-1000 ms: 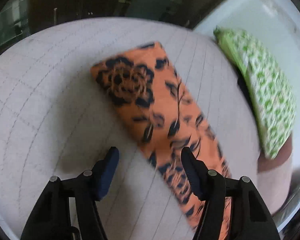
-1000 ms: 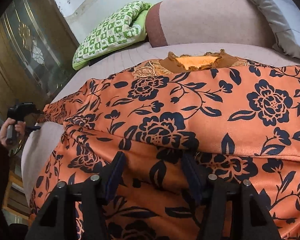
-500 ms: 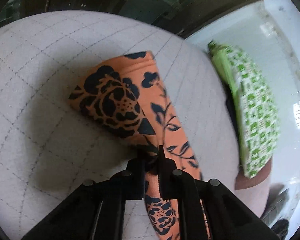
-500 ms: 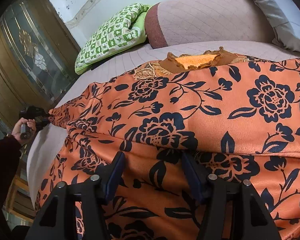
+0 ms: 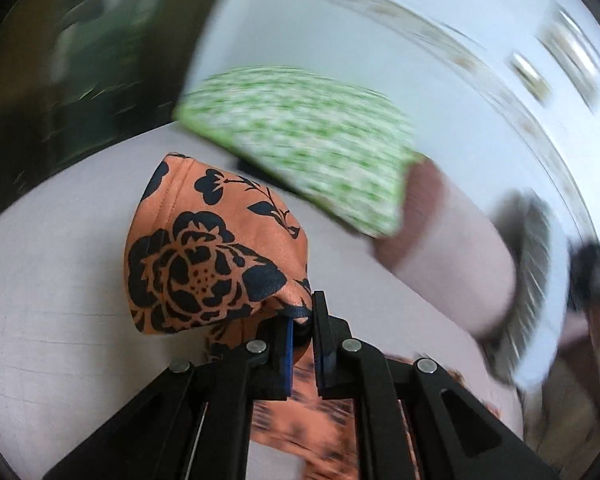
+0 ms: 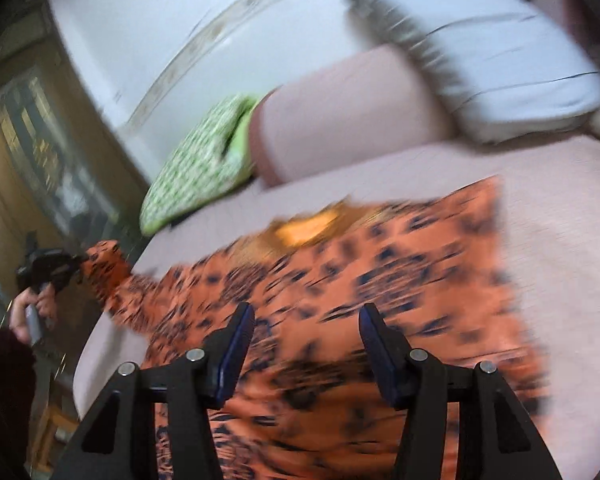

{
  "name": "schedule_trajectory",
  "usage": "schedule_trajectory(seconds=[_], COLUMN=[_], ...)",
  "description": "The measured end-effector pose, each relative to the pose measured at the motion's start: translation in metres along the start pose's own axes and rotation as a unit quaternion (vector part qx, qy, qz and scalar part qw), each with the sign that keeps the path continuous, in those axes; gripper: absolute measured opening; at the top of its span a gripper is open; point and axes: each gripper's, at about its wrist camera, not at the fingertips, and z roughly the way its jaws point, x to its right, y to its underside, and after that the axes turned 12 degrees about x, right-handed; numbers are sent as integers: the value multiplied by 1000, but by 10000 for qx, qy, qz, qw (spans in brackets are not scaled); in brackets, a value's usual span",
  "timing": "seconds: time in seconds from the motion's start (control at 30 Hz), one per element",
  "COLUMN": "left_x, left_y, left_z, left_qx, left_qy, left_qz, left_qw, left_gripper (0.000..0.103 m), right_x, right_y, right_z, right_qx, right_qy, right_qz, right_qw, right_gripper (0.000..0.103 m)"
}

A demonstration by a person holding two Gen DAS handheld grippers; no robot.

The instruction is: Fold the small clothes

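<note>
On the bed (image 6: 560, 200), left gripper (image 5: 302, 320) pinches the sleeve (image 5: 204, 256); right gripper (image 6: 306, 328), nothing gripped, is closing above the garment (image 6: 380, 280).

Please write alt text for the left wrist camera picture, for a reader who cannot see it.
The left gripper is shut on the end of an orange sleeve with dark flowers, which hangs from its fingers above a pale pink bed. Behind it a green and white checked pillow lies against a pink bolster. The background is blurred.
</note>
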Motion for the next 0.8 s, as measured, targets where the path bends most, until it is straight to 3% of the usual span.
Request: schedule_trajectory(seconds=[0.13,0.2,0.33,0.4,0.43,0.47,0.53,0.57,0.67,0.8], left_x=[102,148,234,277,289,308,326,330,326,281], left_y=[31,55,123,171,188,214,246,256,258,226], left_z=[-12,-12,0,12,15,22,26,22,8,8], left_qx=[-148,-302,-725,-1147,-1305,-1636,-2106,-2119,-1780,-1101], left_qy=[532,793,1162,1375,1386,1432,1487,1514,1572,1198], left_qz=[697,901,1315,1572,1695,1885,2097,2192,2441,2159], left_qw=[9960,9923,9818,9712,9670,9577,9432,9403,9402,9628], left_gripper=[7,7,7,8,13,32,54,54,60,76], right_x=[49,75,99,106,110,114,121,123,130,118], right_y=[-22,-36,-53,-59,-59,-61,-62,-62,-62,-57], right_z=[-37,-49,-68,-72,-74,-74,-78,-78,-77,-60], right_qx=[537,739,1045,1086,1087,1067,1047,1036,943,599], right_qy=[468,550,511,507,504,514,560,565,580,421], right_qz=[321,820,1283,1396,1480,1560,1701,1763,1891,1711], right_qw=[9969,9924,9849,9829,9817,9806,9782,9772,9757,9825], right_gripper=[58,58,58,58,58,58,58,59,62,62])
